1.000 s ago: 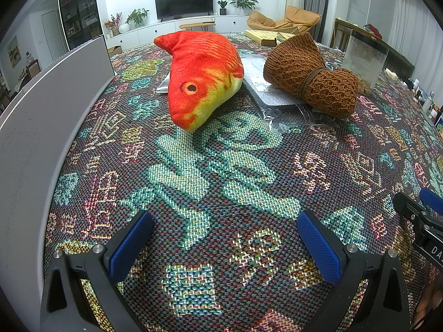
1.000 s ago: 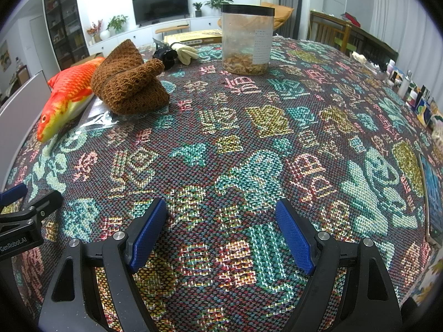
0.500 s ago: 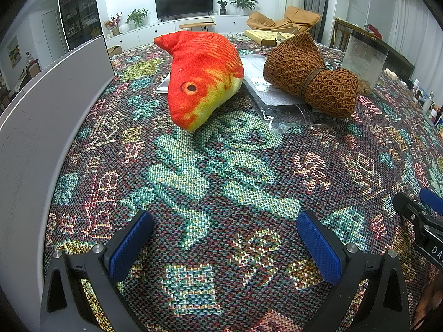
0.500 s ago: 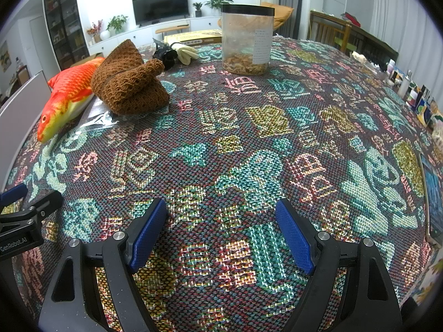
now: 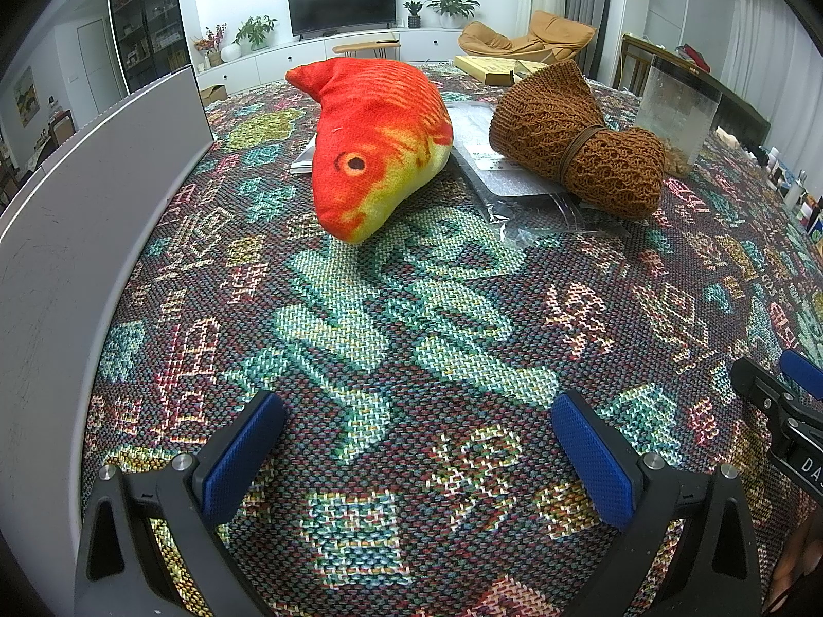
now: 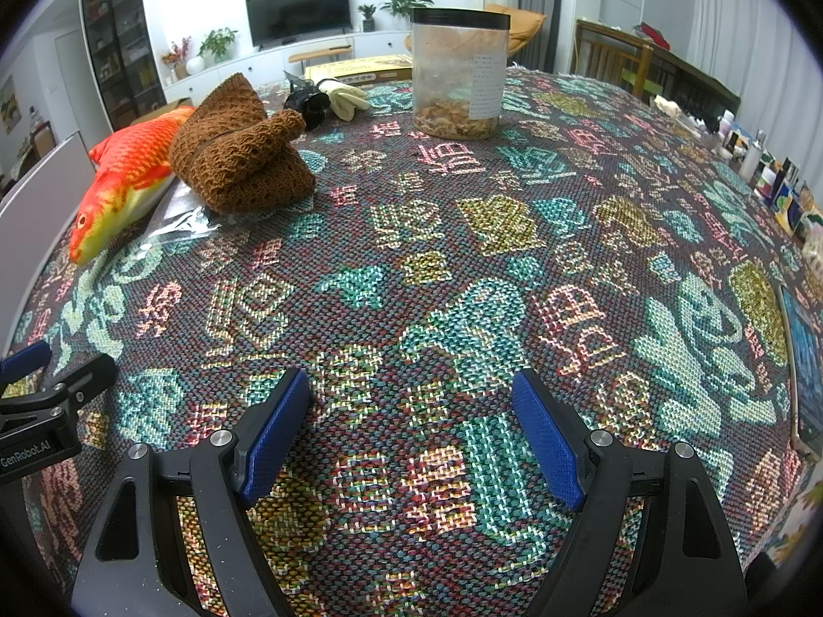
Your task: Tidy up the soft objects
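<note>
woven tablecloth (image 5: 411, 308), coarse weave, dark ground with teal, pink and gold blocky motifs, covering the whole table. one plush fish (image 5: 378, 141), fuzzy, orange-red fading to yellow at the belly, black printed eye, lying on its side far left, head pointing near, tail far. one brown knit bundle (image 5: 576, 146), open lacy stitch, lumpy, cinched at the middle by a dark band, just right of the fish, resting on a flat clear plastic bag (image 5: 519, 195) with crinkly edges. bag also touching the fish's belly side. one clear cylindrical jar (image 6: 459, 74), black lid, tan flakes at the bottom, white label, upright far centre in the right view, well apart from the bundle. pale glove (image 6: 344, 95) and a small black item beside it, far behind the bundle. flat grey panel (image 5: 77, 195) standing along the left edge. left gripper (image 5: 416, 437) wide open, blue ribbed pads on black fingers, nothing between them, hovering over bare cloth, near side, well short of the fish. right gripper (image 6: 411, 427) likewise spread wide, empty, over bare cloth, touching nothing seen. two grippers, two soft items, one jar, one bag, one glove.
</note>
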